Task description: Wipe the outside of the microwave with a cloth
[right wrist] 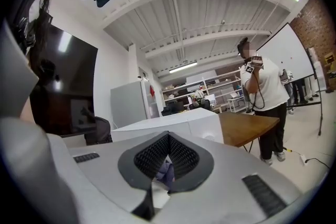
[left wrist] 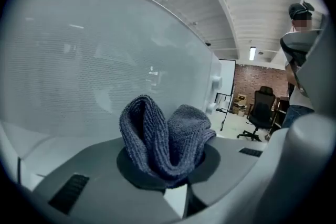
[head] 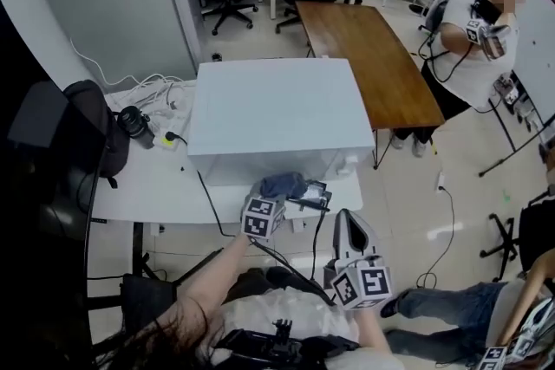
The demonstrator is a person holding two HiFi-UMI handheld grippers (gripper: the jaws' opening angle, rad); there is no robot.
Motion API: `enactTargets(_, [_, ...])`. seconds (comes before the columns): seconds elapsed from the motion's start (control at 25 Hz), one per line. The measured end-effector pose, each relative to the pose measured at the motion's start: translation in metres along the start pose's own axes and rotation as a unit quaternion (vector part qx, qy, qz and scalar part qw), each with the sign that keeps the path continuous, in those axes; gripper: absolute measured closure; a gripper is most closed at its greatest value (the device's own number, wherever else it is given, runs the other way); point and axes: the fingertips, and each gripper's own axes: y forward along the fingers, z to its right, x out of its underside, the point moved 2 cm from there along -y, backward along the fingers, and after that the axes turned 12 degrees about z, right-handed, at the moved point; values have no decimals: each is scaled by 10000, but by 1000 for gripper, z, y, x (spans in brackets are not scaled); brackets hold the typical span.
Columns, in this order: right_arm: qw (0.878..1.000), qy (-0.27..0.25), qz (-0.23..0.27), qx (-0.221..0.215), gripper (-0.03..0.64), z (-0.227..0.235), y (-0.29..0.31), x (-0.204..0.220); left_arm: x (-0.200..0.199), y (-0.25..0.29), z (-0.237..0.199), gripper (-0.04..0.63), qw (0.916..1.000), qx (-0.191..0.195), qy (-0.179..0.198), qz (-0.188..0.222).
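The white microwave (head: 277, 113) stands on a white table (head: 143, 186). A blue-grey cloth (head: 283, 185) sits bunched against the lower front of the microwave, with my left gripper (head: 293, 197) shut on it. In the left gripper view the folded cloth (left wrist: 165, 139) sticks up between the jaws, close to the pale front of the microwave (left wrist: 105, 71). My right gripper (head: 345, 219) hangs lower and to the right, off the table's front edge, shut with nothing held. In the right gripper view the gripper (right wrist: 167, 166) points at the microwave (right wrist: 173, 123), which is some way off.
A black bag (head: 87, 134), a camera lens and white cables lie on the table left of the microwave. A wooden table (head: 368, 56) stands behind at the right, with a person (head: 473, 39) beside it. A grey cabinet (head: 113, 4) and office chairs are further back.
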Motion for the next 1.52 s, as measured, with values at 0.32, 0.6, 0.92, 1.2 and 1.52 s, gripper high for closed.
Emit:
enactTargets(0.32, [9964,76,-206,-816,598,-40,33,23,-1,-98,-112,548,9882,-1524,106,60])
enactTargets(0.6, [9943,156,-222,-1029,598,-51,38,27,6,-156,-166,548,9616,-2725,-293,165])
enactTargets(0.92, [9944,151,-198,-1027,598,-51,36,26,-62,-177,-87,548,9732,-2105,-55,926])
enactTargets(1.2, [9938,152,-150,-1093,600,-60,44,29,-112,-190,-13,548,9772,-1638,195,1339])
enactTargets(1.52, [9923,30,-222,-1215,601,-76,41,37,-115,-197,10,548,9790,-1450,319,1398])
